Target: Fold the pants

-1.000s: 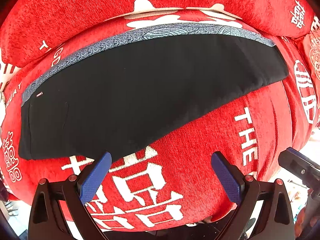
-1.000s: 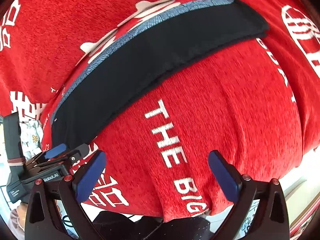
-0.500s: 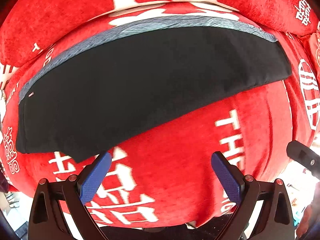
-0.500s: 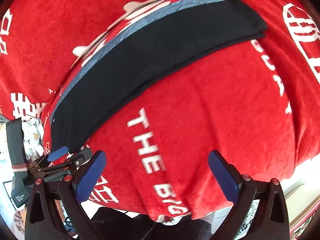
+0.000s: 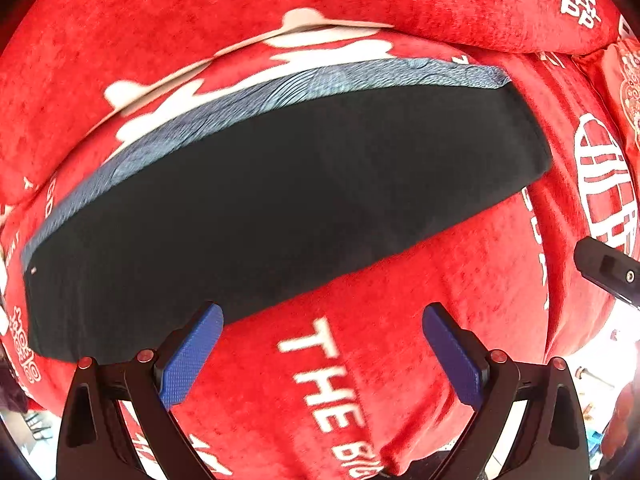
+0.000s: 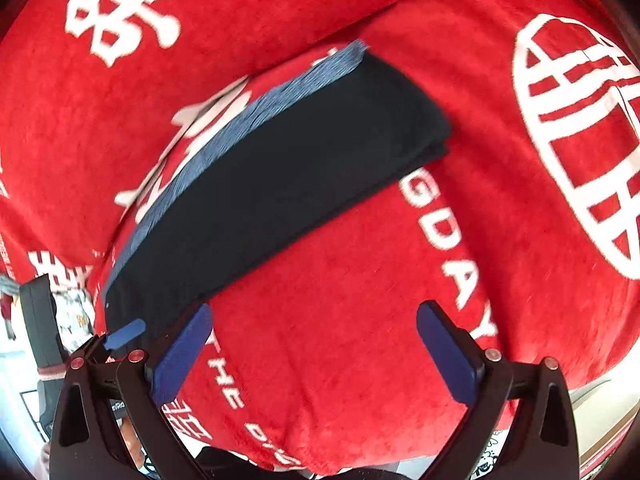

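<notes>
Black pants [image 5: 260,208] lie folded into a long flat strip on the red seat cushion, with a grey-blue patterned band [image 5: 280,92] along their far edge. In the right wrist view the same pants [image 6: 272,184] run diagonally from lower left to upper right. My left gripper [image 5: 322,354] is open just in front of the pants' near edge, with nothing between its blue pads [image 5: 188,354]. My right gripper [image 6: 312,354] is open too, over bare red fabric, its left pad [image 6: 180,354] close to the pants' near edge. The left gripper's tip [image 6: 124,332] shows at lower left.
A red sofa [image 5: 400,360] with white lettering and symbols fills both views; its back cushion [image 6: 200,20] rises behind the pants. The right gripper's black body [image 5: 608,272] pokes in at the right edge. Floor and clutter [image 6: 76,320] show past the seat's edges.
Both grippers have shifted to the right along the seat and come closer to the pants. Both stay open; the pants have not moved.
</notes>
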Tool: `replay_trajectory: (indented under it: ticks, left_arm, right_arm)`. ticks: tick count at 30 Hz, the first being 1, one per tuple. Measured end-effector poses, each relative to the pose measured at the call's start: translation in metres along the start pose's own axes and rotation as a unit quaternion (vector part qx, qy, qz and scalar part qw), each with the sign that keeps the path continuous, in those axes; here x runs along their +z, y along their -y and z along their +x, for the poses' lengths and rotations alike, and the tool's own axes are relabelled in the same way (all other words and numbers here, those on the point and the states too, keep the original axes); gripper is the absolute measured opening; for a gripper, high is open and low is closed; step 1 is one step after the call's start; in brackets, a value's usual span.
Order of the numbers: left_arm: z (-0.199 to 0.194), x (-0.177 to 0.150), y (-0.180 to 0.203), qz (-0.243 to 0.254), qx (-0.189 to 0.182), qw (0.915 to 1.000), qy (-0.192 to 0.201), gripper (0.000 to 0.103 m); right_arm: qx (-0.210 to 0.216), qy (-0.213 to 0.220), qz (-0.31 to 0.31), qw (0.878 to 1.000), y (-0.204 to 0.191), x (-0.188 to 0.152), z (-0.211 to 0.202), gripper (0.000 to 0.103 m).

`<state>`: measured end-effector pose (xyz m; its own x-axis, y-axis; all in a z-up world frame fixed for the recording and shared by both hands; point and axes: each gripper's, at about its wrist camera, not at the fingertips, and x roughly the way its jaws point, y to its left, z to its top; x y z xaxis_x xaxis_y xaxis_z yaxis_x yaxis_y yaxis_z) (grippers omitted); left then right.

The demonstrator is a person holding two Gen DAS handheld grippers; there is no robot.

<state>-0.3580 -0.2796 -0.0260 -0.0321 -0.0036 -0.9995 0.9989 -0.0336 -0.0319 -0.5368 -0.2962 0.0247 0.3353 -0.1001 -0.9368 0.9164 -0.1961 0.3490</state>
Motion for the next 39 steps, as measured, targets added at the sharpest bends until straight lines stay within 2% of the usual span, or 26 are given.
replay_trajectory:
  ticks: [6,16,25,28,33,39]
  left_arm:
    - [0.009,0.017,0.009,-0.008,0.015,0.9999,-0.003,0.1]
    - [0.023,0.028,0.013,-0.022,0.032,0.9991,-0.015,0.1]
    - [0.029,0.038,0.012,-0.025,0.028,0.9992,-0.012,0.1]
    - [0.024,0.044,0.008,-0.032,0.022,0.9992,0.004,0.1]
    - [0.018,0.063,-0.01,-0.073,0.02,0.9964,0.038,0.1]
    - [0.025,0.075,-0.025,-0.088,0.022,0.9946,0.051,0.1]
  right_arm:
    - [0.035,-0.005,0.041,0.999,0.029,0.019,0.007,0.102]
    - [0.063,-0.023,0.07,0.995,0.051,0.024,0.023,0.102]
    - [0.095,-0.019,0.09,0.991,0.066,0.03,0.024,0.102]
    - [0.108,-0.014,0.097,0.989,0.07,0.033,0.024,0.102]
    - [0.128,-0.003,0.109,0.986,0.075,0.04,0.027,0.084]
    - [0.16,0.02,0.153,0.975,0.094,0.048,0.037,0.084]
